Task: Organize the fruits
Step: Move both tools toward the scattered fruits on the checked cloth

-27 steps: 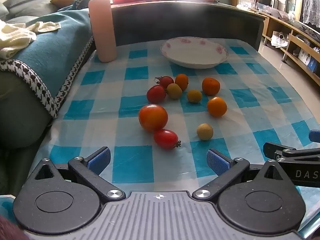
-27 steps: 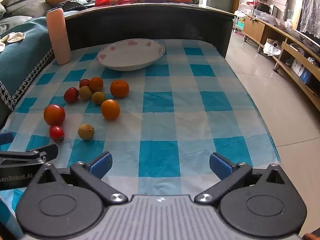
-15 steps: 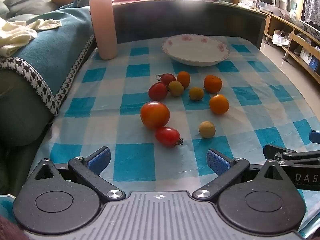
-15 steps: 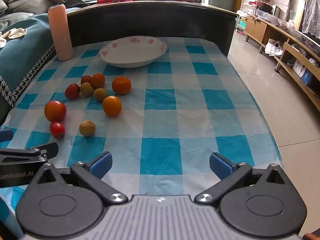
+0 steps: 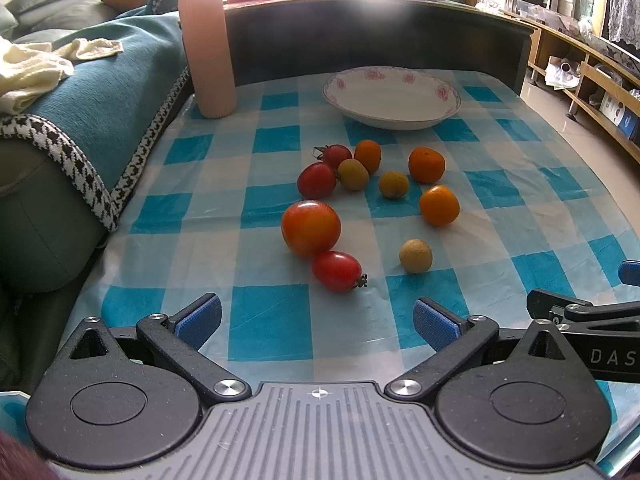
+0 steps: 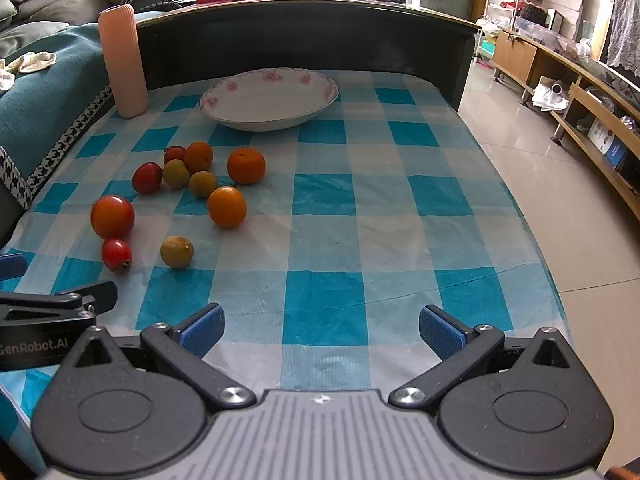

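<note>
Hovering wide and empty, your left gripper point(image 5: 316, 320) and right gripper point(image 6: 322, 330) read "DAS" and "GenRobot.AI"; the fruits point(image 5: 311, 227) lie scattered on the checked cloth point(image 6: 360, 200) before the plate point(image 6: 270, 98).

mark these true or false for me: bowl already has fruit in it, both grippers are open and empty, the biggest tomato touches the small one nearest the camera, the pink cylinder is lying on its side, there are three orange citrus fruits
1. The bowl already has fruit in it. False: it is empty; all the fruit lies on the checked tablecloth.
2. The left gripper and right gripper are open and empty. True.
3. The big tomato touches the small tomato nearest the camera. True, as far as the left wrist view shows.
4. The pink cylinder lies on its side. False: it stands upright near the sofa.
5. There are three orange citrus fruits. True.
</note>
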Motion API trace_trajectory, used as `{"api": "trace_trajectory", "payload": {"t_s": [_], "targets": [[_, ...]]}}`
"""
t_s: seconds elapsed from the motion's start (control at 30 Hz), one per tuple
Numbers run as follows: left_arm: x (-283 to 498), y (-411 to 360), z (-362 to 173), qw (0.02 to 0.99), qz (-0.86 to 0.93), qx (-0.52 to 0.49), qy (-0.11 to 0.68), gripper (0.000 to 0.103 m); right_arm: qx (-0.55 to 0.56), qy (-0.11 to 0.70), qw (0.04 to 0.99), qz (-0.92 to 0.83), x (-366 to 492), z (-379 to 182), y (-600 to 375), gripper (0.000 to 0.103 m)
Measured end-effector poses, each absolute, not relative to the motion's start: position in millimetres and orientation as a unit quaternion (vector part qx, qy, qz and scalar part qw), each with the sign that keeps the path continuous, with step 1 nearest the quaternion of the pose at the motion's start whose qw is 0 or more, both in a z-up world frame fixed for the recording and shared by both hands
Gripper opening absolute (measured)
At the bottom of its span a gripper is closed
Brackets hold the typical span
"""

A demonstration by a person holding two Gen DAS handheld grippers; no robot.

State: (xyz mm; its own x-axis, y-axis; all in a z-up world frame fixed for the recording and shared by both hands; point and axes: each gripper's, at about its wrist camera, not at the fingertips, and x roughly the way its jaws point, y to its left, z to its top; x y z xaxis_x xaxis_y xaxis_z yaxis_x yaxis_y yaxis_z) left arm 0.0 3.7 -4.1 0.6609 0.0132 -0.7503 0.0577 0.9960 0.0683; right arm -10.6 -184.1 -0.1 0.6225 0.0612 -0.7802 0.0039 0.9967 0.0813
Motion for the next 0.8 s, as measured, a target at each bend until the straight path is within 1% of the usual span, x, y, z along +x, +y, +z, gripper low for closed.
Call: {"api": "trace_trajectory", "payload": {"t_s": [0.8], "targets": [[-0.5,2.9,-6.0,0.907,-0.014,0.045,0.418,0.103,0.037,0.436,0.899,0.016,-11.1,-2.3,-183.8,0.103]]}}
